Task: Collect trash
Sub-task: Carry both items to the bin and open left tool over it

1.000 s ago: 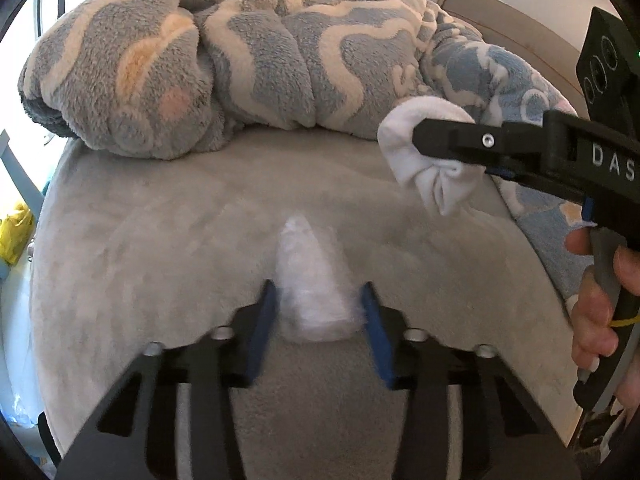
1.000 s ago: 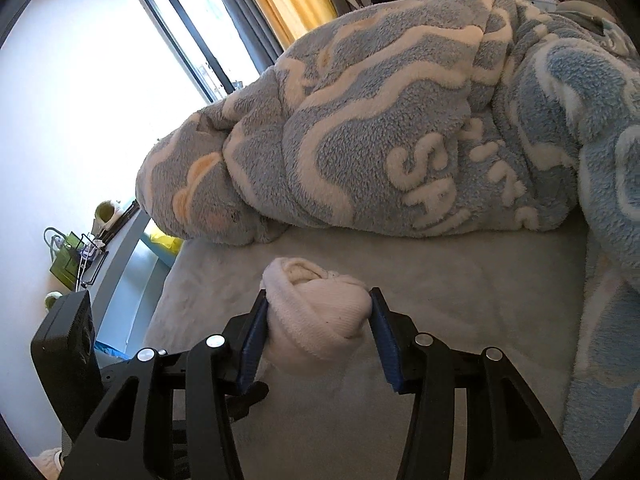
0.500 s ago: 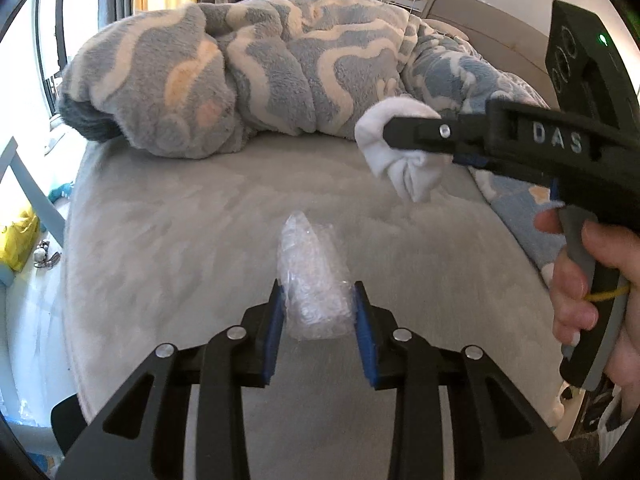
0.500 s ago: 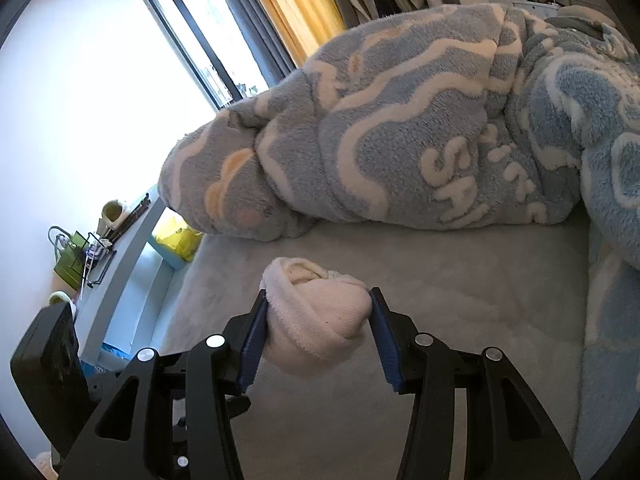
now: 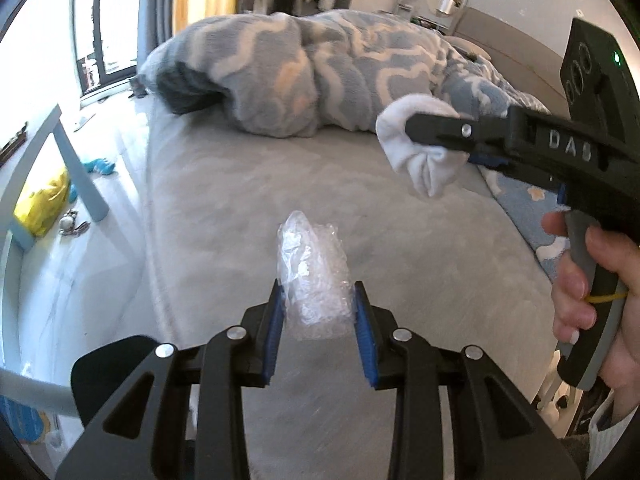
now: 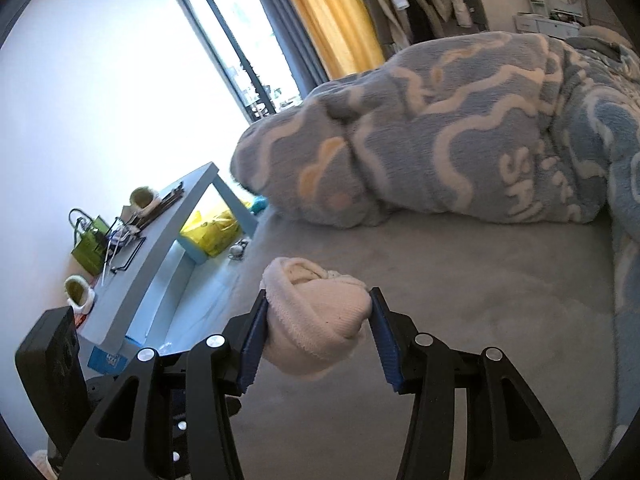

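While clamped: fingers [image 5: 362, 316] on plastic wrap [image 5: 314, 280].

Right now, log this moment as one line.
left tool: shut on bubble wrap | right tool: shut on balled sock | both above bed

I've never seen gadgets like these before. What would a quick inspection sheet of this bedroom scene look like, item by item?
Surface: grey plush bed cover, mostly bare in front.
Job's things: crumpled clear plastic wrap and a balled white sock, both lifted off the bed.
Clutter: heaped blue patterned blanket on the bed; yellow bag on the floor; green basket and small odds on the blue side table.
Grippers: left gripper shut on the plastic wrap; right gripper shut on the sock, held by the person's right hand.
Cables: nothing seen.
Surroundings: window, yellow curtain, hanging clothes behind.
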`<state>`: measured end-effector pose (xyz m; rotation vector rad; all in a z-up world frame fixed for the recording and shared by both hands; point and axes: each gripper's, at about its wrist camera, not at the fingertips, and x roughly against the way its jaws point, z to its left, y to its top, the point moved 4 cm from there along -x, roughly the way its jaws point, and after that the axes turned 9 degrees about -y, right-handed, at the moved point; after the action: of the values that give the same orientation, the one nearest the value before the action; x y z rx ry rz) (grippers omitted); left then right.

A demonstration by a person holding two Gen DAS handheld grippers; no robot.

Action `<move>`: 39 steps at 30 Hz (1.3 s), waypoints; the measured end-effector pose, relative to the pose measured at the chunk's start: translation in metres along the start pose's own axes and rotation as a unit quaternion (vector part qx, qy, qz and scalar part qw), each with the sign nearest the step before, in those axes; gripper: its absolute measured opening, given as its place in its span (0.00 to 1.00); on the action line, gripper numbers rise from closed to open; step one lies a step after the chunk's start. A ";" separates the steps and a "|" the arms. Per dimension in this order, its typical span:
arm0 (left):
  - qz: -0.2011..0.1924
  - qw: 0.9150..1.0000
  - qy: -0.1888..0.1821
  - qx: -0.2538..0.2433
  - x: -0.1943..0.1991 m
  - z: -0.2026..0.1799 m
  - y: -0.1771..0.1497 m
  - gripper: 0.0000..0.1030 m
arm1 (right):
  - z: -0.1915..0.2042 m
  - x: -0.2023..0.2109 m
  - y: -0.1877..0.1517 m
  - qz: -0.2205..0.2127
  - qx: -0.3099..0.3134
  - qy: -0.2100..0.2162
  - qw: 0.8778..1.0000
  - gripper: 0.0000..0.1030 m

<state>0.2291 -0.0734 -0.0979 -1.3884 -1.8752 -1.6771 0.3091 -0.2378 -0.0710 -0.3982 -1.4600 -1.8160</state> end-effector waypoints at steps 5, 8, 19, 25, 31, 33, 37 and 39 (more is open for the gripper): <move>-0.012 1.000 0.022 0.002 0.029 0.017 -0.013 0.34 | 0.027 0.000 -0.011 0.005 0.012 0.011 1.000 0.48; -0.018 0.999 0.033 0.009 0.043 0.031 -0.020 0.34 | 0.046 0.001 -0.015 0.006 0.020 0.020 1.000 0.48; -0.019 0.997 0.070 0.027 0.083 0.084 -0.055 0.35 | 0.120 -0.007 -0.033 0.020 0.055 0.057 0.997 0.48; -0.007 0.995 0.083 0.052 0.094 0.119 -0.077 0.35 | 0.156 -0.014 -0.043 0.026 0.075 0.070 0.994 0.48; 0.017 0.993 0.096 0.064 0.096 0.145 -0.099 0.35 | 0.184 -0.018 -0.051 0.033 0.082 0.090 0.992 0.49; 0.024 0.993 0.097 0.068 0.094 0.152 -0.104 0.35 | 0.192 -0.021 -0.052 0.035 0.088 0.091 0.991 0.49; 0.036 0.992 0.096 0.080 0.090 0.170 -0.118 0.35 | 0.212 -0.031 -0.055 0.044 0.098 0.097 0.989 0.49; 0.045 0.991 0.097 0.086 0.087 0.178 -0.124 0.35 | 0.222 -0.036 -0.057 0.048 0.106 0.099 0.988 0.49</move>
<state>0.1570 0.1390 -0.1643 -1.1802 -1.7739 -1.5098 0.2448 -0.0144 -0.0682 -0.1724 -1.4506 -1.5595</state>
